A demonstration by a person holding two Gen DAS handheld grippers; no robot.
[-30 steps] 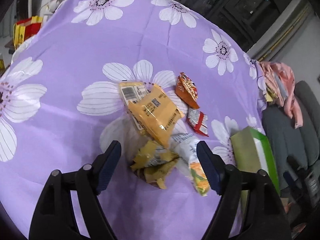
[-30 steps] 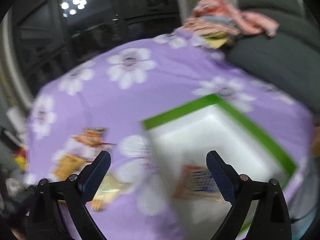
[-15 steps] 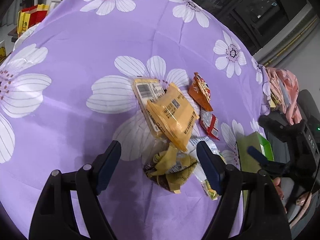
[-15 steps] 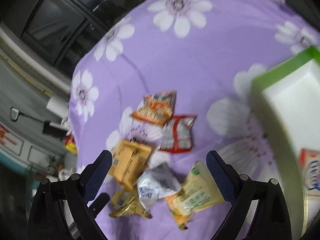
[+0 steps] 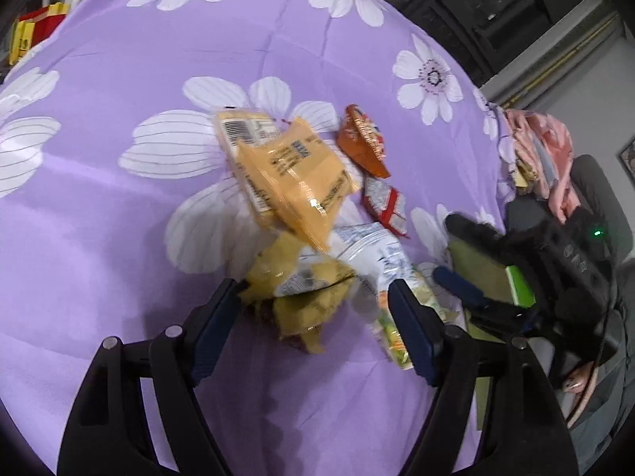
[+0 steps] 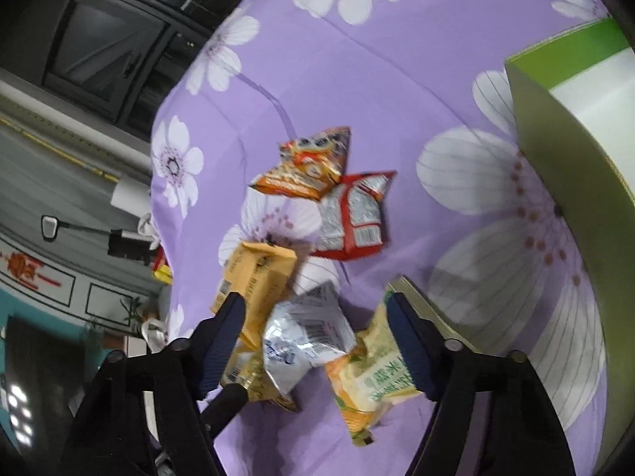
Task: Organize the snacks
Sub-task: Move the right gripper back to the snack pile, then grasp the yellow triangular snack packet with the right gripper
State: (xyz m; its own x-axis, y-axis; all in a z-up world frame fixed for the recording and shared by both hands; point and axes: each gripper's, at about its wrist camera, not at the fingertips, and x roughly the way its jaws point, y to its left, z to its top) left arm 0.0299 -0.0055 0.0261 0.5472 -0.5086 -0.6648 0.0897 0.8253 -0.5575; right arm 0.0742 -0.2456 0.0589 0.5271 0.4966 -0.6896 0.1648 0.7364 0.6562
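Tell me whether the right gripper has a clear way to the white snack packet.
Probably yes: the white snack packet lies uncovered between the closing right gripper fingers, though yellow packets crowd both sides.

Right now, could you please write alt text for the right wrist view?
The right gripper, its jaws closing, straddles a silver snack bag in a pile of packets on a purple flowered cloth. A green-rimmed box stands at right.

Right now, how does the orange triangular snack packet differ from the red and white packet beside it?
The orange triangular snack packet is puffed into a pyramid shape; the red and white packet lies flat and rectangular. The orange one shows bright printed artwork, the red and white one its silvery back with small print and a barcode. The orange one lies farther from the hand-held grippers. Both rest untouched on the purple flowered cloth, their corners overlapping.
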